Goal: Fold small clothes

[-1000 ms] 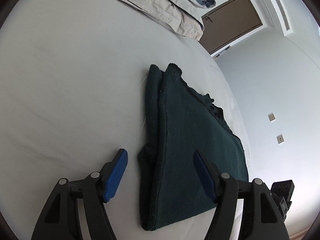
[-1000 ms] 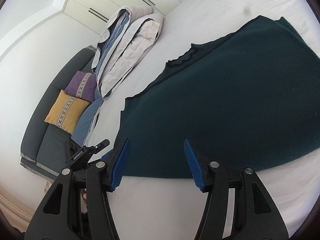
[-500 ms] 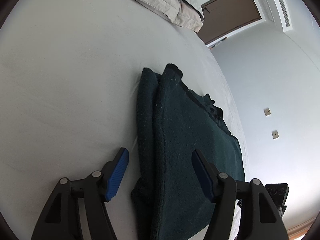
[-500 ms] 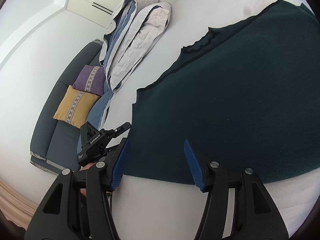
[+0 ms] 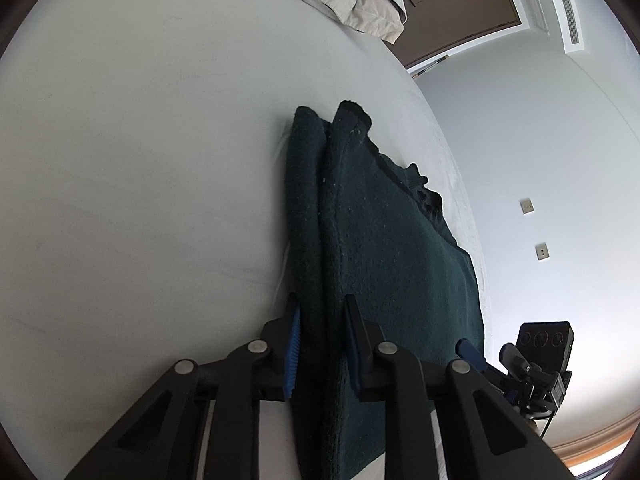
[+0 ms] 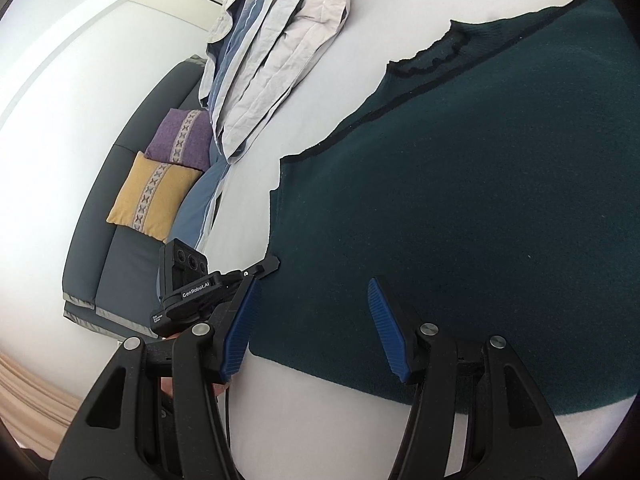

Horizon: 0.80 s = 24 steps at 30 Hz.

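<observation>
Our left gripper pinches the dark green garment's folded edge, hiding it; our right gripper gapes wide above its hem.

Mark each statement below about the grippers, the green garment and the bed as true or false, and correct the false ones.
1. The left gripper is shut on the garment's edge. True.
2. The right gripper is shut on the garment. False: its jaws stand open over the cloth, gripping nothing.
3. The garment lies on a white bed. True.
4. The garment is red. False: it is dark green with black trim.
5. A yellow cushion and a purple cushion sit on the sofa. True.
6. The bedding covers the garment. False: it lies apart from it.
</observation>
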{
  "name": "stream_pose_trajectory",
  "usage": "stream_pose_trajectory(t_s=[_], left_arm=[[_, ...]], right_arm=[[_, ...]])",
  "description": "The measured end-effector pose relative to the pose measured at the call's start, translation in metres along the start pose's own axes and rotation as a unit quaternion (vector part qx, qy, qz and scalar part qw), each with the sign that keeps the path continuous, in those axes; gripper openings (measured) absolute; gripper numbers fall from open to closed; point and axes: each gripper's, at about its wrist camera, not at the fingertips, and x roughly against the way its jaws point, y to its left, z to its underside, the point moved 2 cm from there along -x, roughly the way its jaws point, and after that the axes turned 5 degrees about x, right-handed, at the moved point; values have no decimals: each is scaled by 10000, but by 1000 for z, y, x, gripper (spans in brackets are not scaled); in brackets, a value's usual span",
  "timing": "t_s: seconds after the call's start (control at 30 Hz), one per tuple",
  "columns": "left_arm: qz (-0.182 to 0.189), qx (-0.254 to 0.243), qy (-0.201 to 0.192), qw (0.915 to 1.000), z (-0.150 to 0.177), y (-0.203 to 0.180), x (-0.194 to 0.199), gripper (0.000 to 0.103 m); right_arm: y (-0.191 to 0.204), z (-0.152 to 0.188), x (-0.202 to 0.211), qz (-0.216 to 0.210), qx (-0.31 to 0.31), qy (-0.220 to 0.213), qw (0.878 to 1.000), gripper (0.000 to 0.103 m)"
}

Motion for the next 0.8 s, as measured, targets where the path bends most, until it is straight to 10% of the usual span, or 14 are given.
stream_pose_trajectory(t_s=[0.43, 0.8], left_arm=[[-388, -416, -141, 9983, 6, -52, 14, 13], [-345, -1462, 265, 9883, 44, -217, -63, 12]], right_arm=[[-40, -23, -5, -188, -515, -49, 9985, 54], [-109, -60, 94, -582, -1168, -922, 9872, 55]])
